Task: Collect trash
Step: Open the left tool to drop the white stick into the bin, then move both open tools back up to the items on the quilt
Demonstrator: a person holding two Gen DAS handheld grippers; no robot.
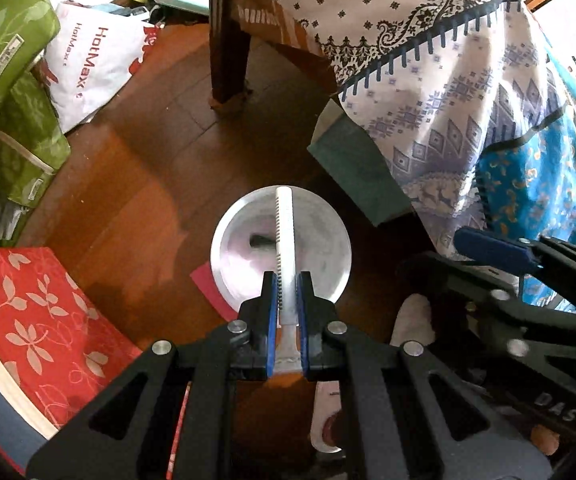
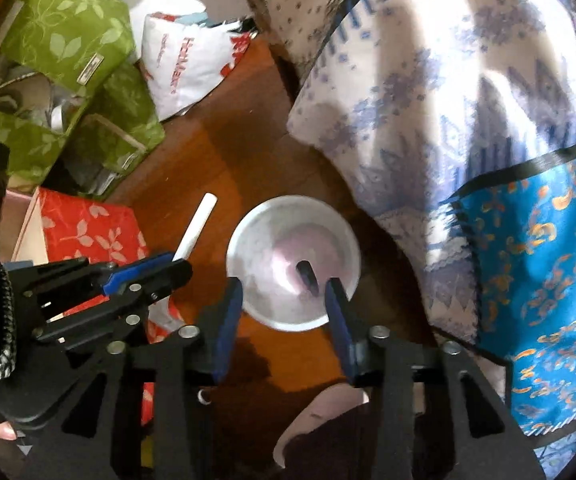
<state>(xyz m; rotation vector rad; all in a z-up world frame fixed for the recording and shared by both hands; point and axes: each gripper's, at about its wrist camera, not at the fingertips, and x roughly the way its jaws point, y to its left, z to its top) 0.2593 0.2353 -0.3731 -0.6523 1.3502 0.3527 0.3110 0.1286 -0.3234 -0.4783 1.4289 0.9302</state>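
Glossy wooden floor (image 1: 136, 184); white plastic serrated knife (image 1: 286, 248); patterned cloth (image 1: 448, 92).

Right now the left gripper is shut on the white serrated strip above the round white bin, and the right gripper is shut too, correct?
Not quite. The right gripper is open, its jaws apart and empty, as the right wrist view shows. The left gripper is indeed shut on the white serrated strip above the round white bin.

Both wrist views downward, close — shared bowl (image 1: 244, 240)

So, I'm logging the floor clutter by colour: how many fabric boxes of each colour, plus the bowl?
Green fabric boxes: 2
Red fabric box: 1
White bowl: 1
Total: 4
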